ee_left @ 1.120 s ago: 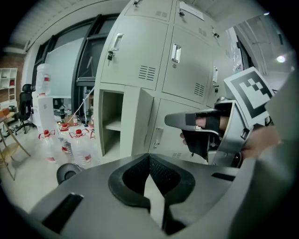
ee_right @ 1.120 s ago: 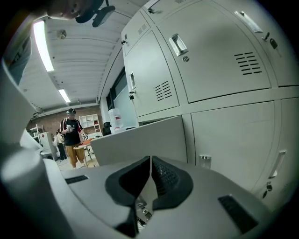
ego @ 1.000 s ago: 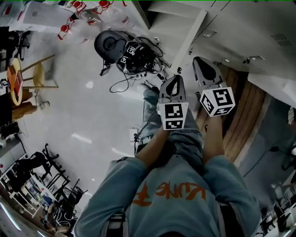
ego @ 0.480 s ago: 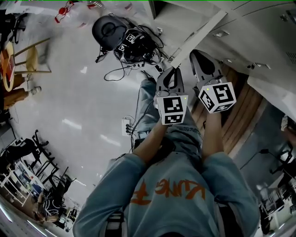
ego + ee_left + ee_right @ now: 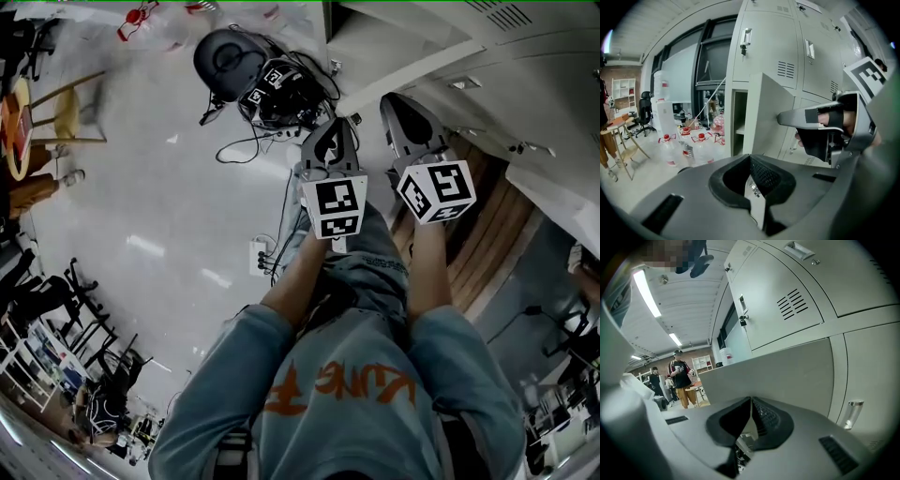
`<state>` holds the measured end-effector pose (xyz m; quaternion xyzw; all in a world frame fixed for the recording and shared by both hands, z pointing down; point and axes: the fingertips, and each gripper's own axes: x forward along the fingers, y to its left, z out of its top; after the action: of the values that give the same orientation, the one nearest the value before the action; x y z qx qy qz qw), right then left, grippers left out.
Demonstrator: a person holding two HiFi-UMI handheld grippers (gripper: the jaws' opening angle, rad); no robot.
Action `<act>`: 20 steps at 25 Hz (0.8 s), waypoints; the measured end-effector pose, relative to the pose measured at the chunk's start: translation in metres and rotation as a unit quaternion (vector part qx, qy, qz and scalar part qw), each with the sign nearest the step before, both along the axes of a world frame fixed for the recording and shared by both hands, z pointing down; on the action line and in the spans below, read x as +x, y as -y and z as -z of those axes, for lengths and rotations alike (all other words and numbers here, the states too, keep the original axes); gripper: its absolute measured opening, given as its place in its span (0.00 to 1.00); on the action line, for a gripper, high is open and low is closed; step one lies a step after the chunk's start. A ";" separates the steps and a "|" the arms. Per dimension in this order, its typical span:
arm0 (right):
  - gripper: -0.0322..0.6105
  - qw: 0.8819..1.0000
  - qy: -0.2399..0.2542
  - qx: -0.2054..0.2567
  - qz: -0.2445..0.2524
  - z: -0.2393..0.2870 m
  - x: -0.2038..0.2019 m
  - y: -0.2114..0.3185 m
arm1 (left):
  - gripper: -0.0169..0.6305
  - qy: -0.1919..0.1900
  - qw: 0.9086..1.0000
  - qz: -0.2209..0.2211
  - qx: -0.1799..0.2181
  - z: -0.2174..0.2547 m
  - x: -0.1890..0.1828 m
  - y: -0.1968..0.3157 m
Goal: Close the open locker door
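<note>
The open locker door [image 5: 769, 117] is a pale grey panel that stands out from the bank of grey lockers [image 5: 773, 42], with the dark locker opening [image 5: 739, 123] to its left. From the head view the door [image 5: 403, 77] is a light strip slanting off the locker fronts. My right gripper [image 5: 398, 105] is shut, and in the left gripper view its tip [image 5: 783, 118] rests against the door's outer face. That face [image 5: 787, 373] fills the right gripper view just past the right gripper [image 5: 751, 404]. My left gripper [image 5: 330, 141] [image 5: 751, 161] is shut on nothing, short of the door's free edge.
Water bottles with red caps [image 5: 686, 145] stand on the floor left of the lockers. Black gear with tangled cables [image 5: 267, 89] lies on the floor ahead of me. A wooden stool [image 5: 66, 117] stands at the far left. A person [image 5: 682, 376] stands in the distance.
The door has swung closer to the locker fronts with the right gripper against it. Both grippers have moved forward, the left one leftwards.
</note>
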<state>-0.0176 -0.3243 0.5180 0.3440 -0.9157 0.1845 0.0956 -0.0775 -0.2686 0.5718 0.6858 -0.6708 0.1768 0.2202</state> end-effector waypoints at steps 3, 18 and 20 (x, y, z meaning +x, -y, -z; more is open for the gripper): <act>0.10 1.000 -0.004 0.002 -0.006 0.002 -0.009 0.007 | 0.06 0.009 1.000 -0.006 0.003 0.002 -0.012 0.013; 0.10 0.998 -0.010 -0.004 -0.057 0.001 -0.040 0.042 | 0.06 0.042 0.997 -0.059 0.014 0.003 -0.051 0.072; 0.10 0.998 -0.011 -0.003 -0.065 0.000 -0.043 0.048 | 0.06 0.047 0.996 -0.069 0.018 0.002 -0.055 0.081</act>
<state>-0.0604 -0.3724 0.5181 0.4045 -0.8896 0.1898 0.0942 -0.1327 -0.3497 0.5701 0.7251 -0.6345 0.2120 0.1634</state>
